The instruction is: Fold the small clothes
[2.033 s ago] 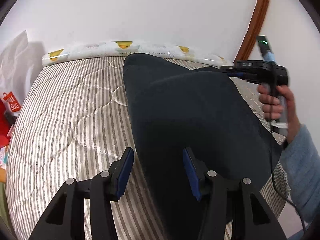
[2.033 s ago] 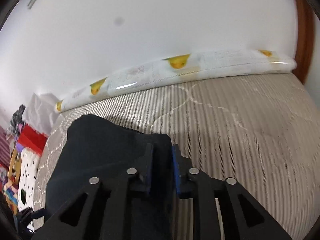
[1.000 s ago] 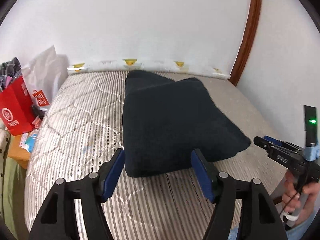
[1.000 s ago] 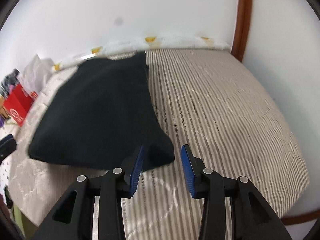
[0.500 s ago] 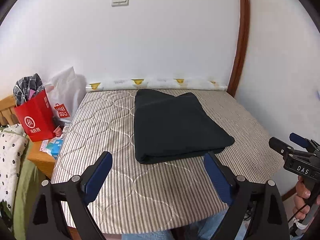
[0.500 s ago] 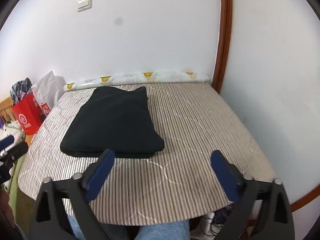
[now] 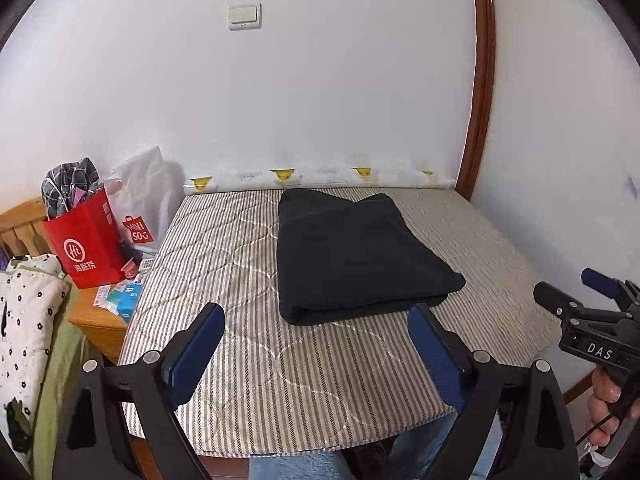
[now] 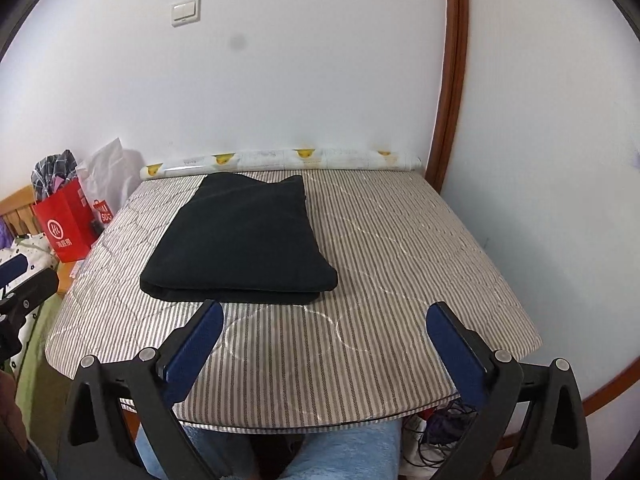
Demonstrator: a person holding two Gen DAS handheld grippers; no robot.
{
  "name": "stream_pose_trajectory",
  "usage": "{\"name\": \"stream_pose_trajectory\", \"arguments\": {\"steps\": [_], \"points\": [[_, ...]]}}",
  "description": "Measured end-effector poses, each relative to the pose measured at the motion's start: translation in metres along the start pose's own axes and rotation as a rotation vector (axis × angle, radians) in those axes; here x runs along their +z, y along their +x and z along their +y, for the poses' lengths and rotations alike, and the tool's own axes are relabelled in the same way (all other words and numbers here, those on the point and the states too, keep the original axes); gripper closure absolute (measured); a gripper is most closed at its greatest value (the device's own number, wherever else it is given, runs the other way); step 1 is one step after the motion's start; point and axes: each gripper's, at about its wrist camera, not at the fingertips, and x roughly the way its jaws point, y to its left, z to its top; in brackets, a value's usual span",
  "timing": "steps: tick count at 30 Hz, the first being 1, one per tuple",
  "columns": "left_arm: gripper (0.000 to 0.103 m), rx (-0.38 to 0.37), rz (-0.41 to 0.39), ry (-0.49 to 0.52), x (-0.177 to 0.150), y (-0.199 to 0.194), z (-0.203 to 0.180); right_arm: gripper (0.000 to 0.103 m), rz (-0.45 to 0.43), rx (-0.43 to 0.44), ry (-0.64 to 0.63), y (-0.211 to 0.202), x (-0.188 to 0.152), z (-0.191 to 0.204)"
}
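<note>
Home bedroom, striped mattress [image 8: 400, 248], shopping bags [image 7: 86, 240]

White walls [image 7: 320, 100] met at a brown wooden trim [image 7: 482, 80] at two o'clock. A light switch [image 7: 244, 16] sat at twelve o'clock. The striped quilted mattress [image 8: 400, 248] filled the middle; a wooden nightstand [image 7: 96, 320] stood at nine o'clock.

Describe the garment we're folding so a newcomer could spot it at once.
Find the striped quilted table against the white wall. On its left-centre lies the black garment, folded into a flat rectangle. It is the only dark item on the table; the red bag stands off to the left.
</note>
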Motion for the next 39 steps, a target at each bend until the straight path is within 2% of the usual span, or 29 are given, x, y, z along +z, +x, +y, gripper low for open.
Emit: {"name": "stream_pose_trajectory", "arguments": {"steps": [8, 39], "points": [[0.01, 0.0, 0.026, 0.003, -0.007, 0.002, 0.0, 0.003, 0.004, 0.003, 0.003, -0.002, -0.001, 0.001], [0.01, 0.0, 0.023, -0.017, -0.006, -0.002, 0.008, 0.003, 0.009, 0.007, -0.015, -0.004, -0.002, 0.012]]}}
